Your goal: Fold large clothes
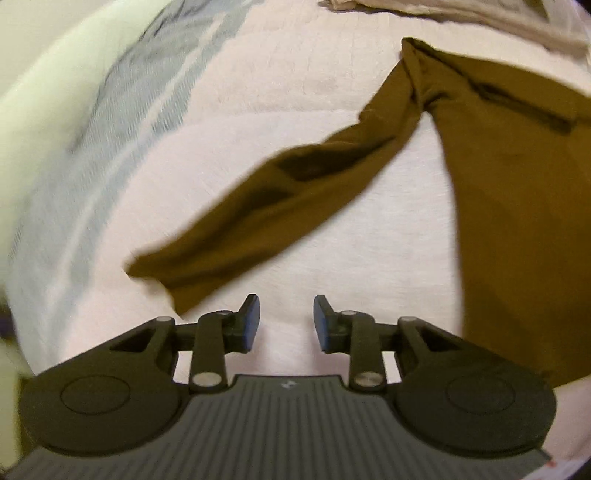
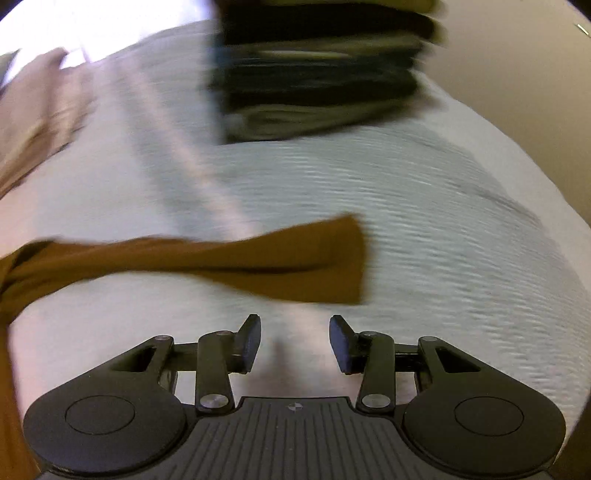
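A brown long-sleeved garment (image 1: pixel 517 221) lies spread on the pale bedcover (image 1: pixel 295 92). In the left wrist view its sleeve (image 1: pixel 266 206) stretches down and left, and the cuff ends just above and left of my left gripper (image 1: pixel 286 319). That gripper is open, with only bedcover between its blue pads. In the right wrist view the other sleeve (image 2: pixel 229 262) lies flat across the middle, with its cuff (image 2: pixel 351 258) just above my right gripper (image 2: pixel 294 341). The right gripper is open and holds nothing. Both views are blurred.
A beige cloth (image 1: pixel 461 18) lies at the far edge of the bed in the left view, and a beige cloth (image 2: pixel 40 110) lies at the upper left of the right view. A stack of dark folded clothes (image 2: pixel 321 74) stands on the bed beyond the right sleeve.
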Demonstrator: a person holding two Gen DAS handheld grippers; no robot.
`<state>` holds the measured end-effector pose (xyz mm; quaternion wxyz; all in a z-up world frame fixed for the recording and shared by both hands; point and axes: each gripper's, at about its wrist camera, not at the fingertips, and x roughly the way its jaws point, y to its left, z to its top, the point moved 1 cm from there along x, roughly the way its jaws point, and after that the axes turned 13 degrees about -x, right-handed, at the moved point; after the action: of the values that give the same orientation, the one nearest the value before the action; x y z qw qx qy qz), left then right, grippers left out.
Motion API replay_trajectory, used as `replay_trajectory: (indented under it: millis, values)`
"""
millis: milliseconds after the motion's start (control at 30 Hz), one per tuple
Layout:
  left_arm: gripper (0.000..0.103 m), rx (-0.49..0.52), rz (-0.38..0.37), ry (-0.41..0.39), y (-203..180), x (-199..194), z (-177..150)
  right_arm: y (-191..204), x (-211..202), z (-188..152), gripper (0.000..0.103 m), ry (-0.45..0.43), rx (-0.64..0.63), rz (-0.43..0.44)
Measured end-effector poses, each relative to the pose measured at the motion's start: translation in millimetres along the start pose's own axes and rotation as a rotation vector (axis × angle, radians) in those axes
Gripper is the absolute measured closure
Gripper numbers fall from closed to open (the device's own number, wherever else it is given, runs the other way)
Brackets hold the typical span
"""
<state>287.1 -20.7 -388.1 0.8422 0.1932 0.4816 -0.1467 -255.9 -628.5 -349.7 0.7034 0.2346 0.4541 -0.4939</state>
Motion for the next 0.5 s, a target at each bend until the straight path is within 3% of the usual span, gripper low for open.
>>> replay_trajectory:
  millis: [100, 167, 267, 433, 500]
  values:
    - [0.078, 0.084, -0.034, -0.035, -0.6, 11.2, 19.0, 72.8, -5.9, 2.9, 0.065, -0.033, -0.133, 0.091]
    - [0.078, 0.100, -0.138, -0.086, -12.5, 12.2, 41.8, 129.6, -11.3, 4.3, 0.065, -0.088, -0.269, 0.169]
    - [0.078, 0.185, -0.271, -0.187, -51.8, 15.3, 76.8, 222.8, -18.5, 2.6, 0.065, -0.196, -0.597, 0.254]
    - [0.077, 0.598, -0.381, -0.391, -157.0, 42.2, 120.7, 354.5, -17.7, -20.7, 0.065, -0.465, -1.244, 0.244]
    - [0.077, 0.768, -0.378, -0.440, -189.9, 59.3, 123.1, 386.1, -4.0, -33.0, 0.065, -0.529, -1.434, 0.236]
